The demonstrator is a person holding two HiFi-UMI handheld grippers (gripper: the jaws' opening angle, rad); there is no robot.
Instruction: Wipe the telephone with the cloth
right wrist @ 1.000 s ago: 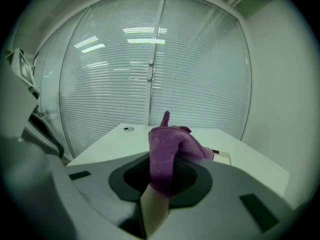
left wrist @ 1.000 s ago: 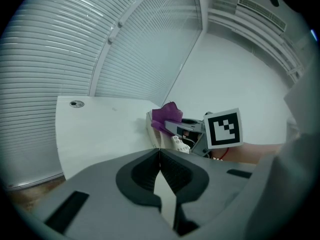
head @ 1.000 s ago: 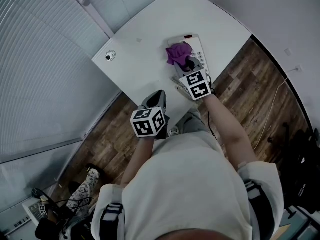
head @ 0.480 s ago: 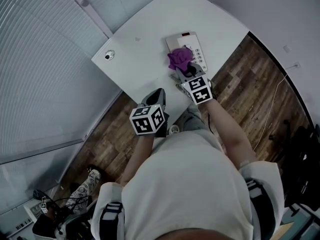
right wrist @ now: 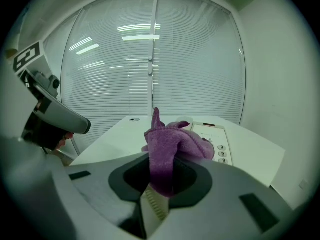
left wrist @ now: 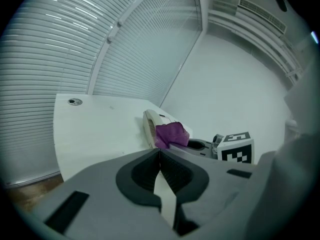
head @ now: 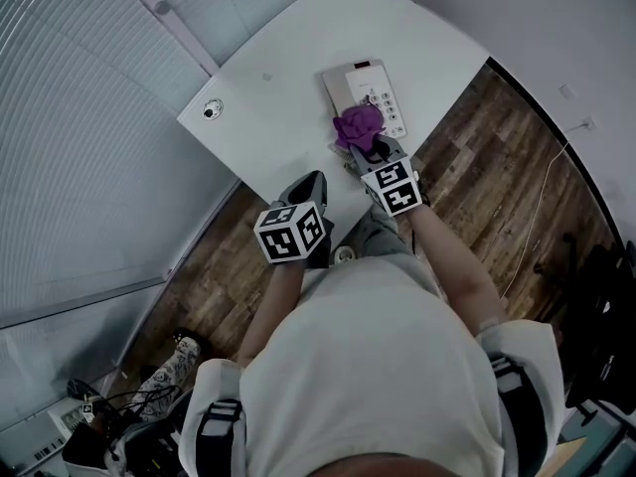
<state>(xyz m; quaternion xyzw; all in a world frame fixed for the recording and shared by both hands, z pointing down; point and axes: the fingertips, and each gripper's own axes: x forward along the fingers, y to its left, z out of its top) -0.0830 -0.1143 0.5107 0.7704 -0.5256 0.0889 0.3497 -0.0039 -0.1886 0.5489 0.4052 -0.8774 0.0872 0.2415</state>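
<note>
White desk telephone (head: 363, 89) lies near the right edge of the white table (head: 268, 117), w/ a dark red strip at its far end & the keypad down its right side. The bunched purple cloth (head: 358, 125) sits over the telephone's near end, pinched in the right gripper (head: 370, 152), jaws narrow on it. Bare tabletop runs left to a round cable grommet (head: 210, 109). Left gripper (head: 316, 182), jaws together & empty, hangs at the table's near edge.
</note>
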